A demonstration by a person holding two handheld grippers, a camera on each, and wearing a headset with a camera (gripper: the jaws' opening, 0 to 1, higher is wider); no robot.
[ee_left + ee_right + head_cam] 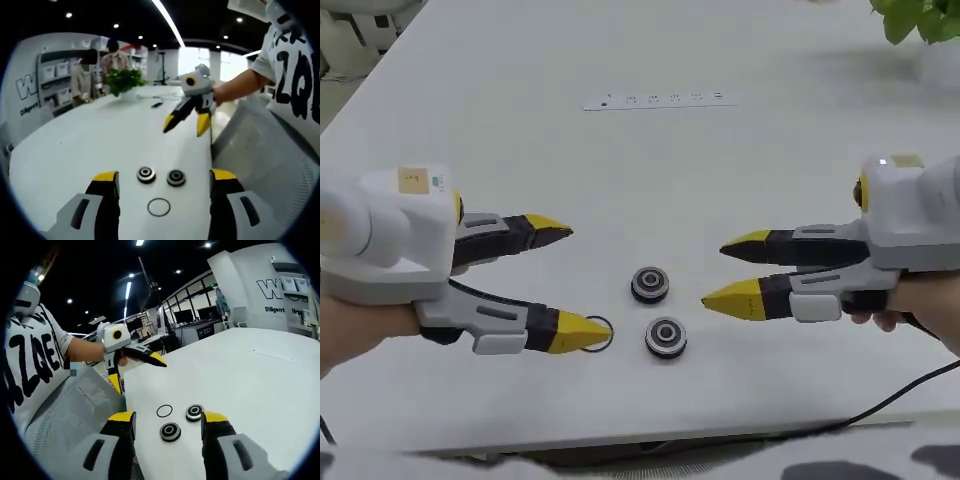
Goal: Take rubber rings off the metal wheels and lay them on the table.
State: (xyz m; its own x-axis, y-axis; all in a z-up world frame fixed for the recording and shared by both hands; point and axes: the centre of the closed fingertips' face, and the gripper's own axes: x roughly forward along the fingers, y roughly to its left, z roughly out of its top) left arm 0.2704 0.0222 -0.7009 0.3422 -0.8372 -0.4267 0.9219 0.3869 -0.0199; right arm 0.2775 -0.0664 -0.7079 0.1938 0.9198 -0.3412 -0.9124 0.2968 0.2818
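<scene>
Left tongs (572, 283) are spread wide with nothing between them. The lower tip sits over the edge of the loose rubber ring (600, 333), which lies flat on the surface (650, 180), just beside the near wheel (666, 337). Right tongs (725, 272) are open too, narrower and empty, with tips aimed toward the far wheel (650, 284) and not touching it. Both wheels lie flat, close together between the two tools, near the front edge of the surface.

Both wheels have dark outer bands, so I judge their rings are not off yet, though they're too small to be sure. The loose ring reads as one already removed and laid down, per the task. The tongs come in from opposite sides, probably so one can pin a wheel while the other peels the band; that's a guess.

View differences:
- **Head view:** part of the loose ring is hidden behind the left lower tip. A power strip (660, 100) lies well apart up the surface, and a cable (880, 400) runs at the front right.
- **Left gripper view:** the ring shows whole, a thin closed circle centred between its own jaws. The wheels sit just past it, and the right tongs beyond appear clear of the surface. A plant (122, 80) stands at the far end.
- **Right gripper view:** the wheels sit between its own jaws with the ring behind them. The left tongs look lifted off the surface, which is hard to read from above.
</scene>
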